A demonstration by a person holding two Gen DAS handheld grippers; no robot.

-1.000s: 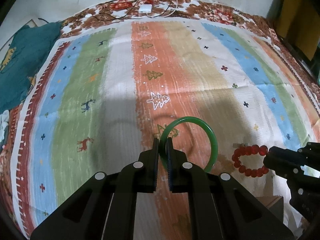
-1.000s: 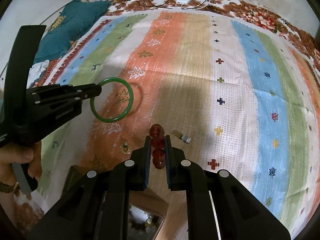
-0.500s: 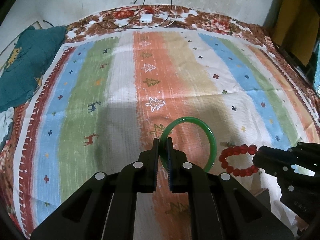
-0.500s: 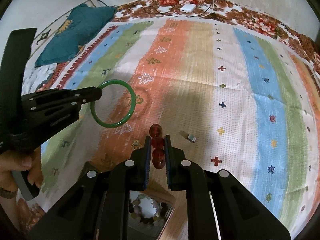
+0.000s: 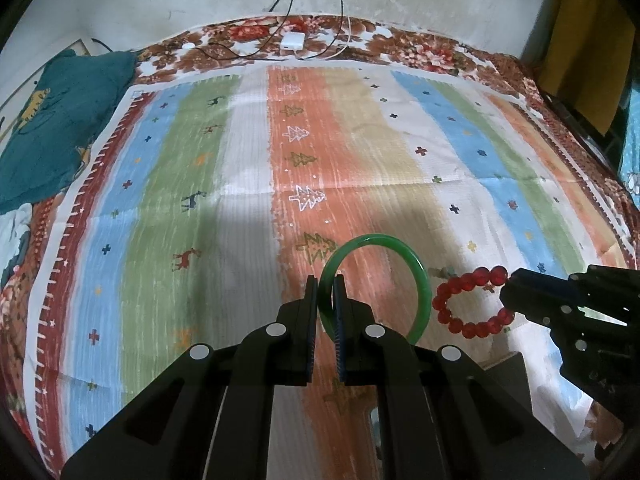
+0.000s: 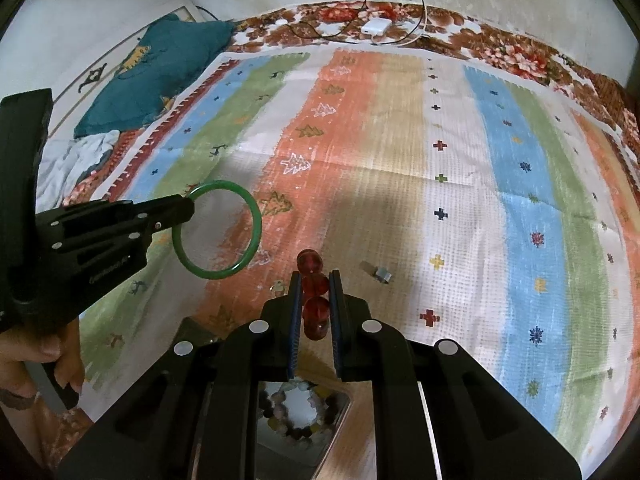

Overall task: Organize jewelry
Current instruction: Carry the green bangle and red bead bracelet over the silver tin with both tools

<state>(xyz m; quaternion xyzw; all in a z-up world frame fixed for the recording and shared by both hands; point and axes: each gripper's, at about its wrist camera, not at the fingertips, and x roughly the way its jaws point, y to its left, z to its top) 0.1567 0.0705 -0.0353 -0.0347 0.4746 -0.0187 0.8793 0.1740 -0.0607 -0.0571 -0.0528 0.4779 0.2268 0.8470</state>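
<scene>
**A:** Quick check on where you're at. Your left gripper (image 5: 326, 300) has its jaws clamped on the rim of the green bangle (image 5: 400, 252), held in the air with the ring standing open ahead and to the right of the jaws, over the striped blanket (image 5: 200, 200). Your right gripper (image 6: 314, 300) has its jaws closed on the red bead bracelet (image 6: 314, 284), with the loop hanging off the tips. Both pieces are clear of the bed.

**B:** So where do they go?

**A:** My guess is the box (image 6: 304, 408) right under your right gripper, at the near edge of the bed. There's already a pale bead bracelet (image 6: 280, 424) lying inside. It sits below and behind the right jaws, not ahead of them, so you'd have to draw back toward yourself and go down, not reach forward.

**B:** Which hand first?

**A:** The right looks nearer; the box is almost directly beneath it. From the left view it lies off to the lower right, so the bangle would have to cross over. Also, a small ring (image 6: 277, 289) and a little metal piece (image 6: 382, 275) are loose on the blanket just ahead of your right jaws, probably still to collect.
</scene>
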